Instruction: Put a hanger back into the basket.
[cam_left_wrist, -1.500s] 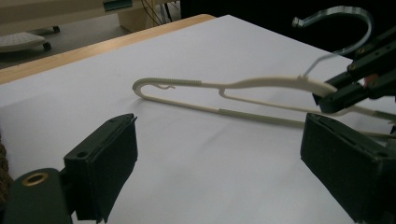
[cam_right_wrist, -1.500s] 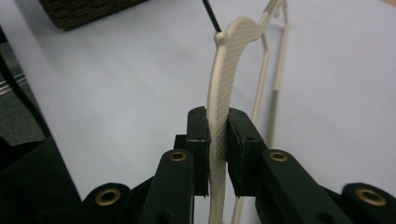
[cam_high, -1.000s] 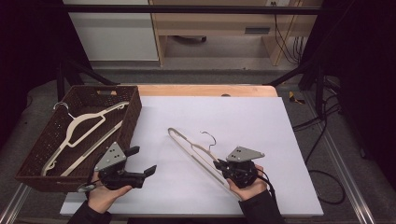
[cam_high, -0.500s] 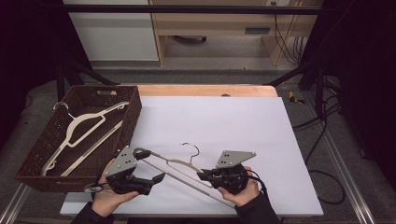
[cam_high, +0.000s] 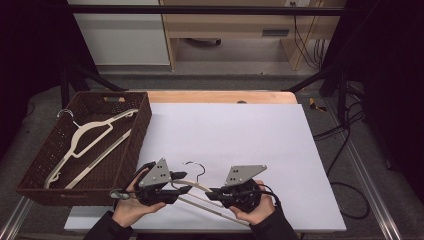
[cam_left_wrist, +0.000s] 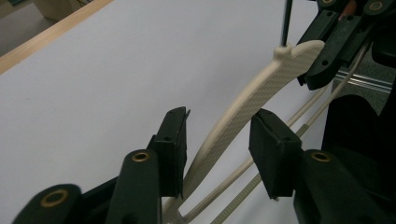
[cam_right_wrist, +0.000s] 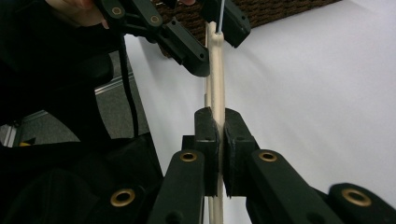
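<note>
While the right gripper (cam_high: 216, 192) clamps the cream hanger (cam_high: 197, 187) near the white board's (cam_high: 240, 140) front edge, long axis along that edge, hook (cam_high: 196, 167) pointing rearward, the left gripper's (cam_high: 181, 181) jaws, closing, straddle it with gaps.

At the lower middle of the high view, the hanger (cam_high: 192, 192) is cream, with a fine woven-looking texture on its arm in the left gripper view, and its hook (cam_high: 196, 167) is silvery metal. The left gripper (cam_high: 176, 186) and right gripper (cam_high: 214, 191) are black with grey three-cornered plates and brass-coloured rivets. The tabletop (cam_high: 235, 140) is white with a pale wood edge at the top. At left, the basket (cam_high: 132, 145) is dark brown weave; the hanger inside it (cam_high: 87, 142) is cream.
</note>
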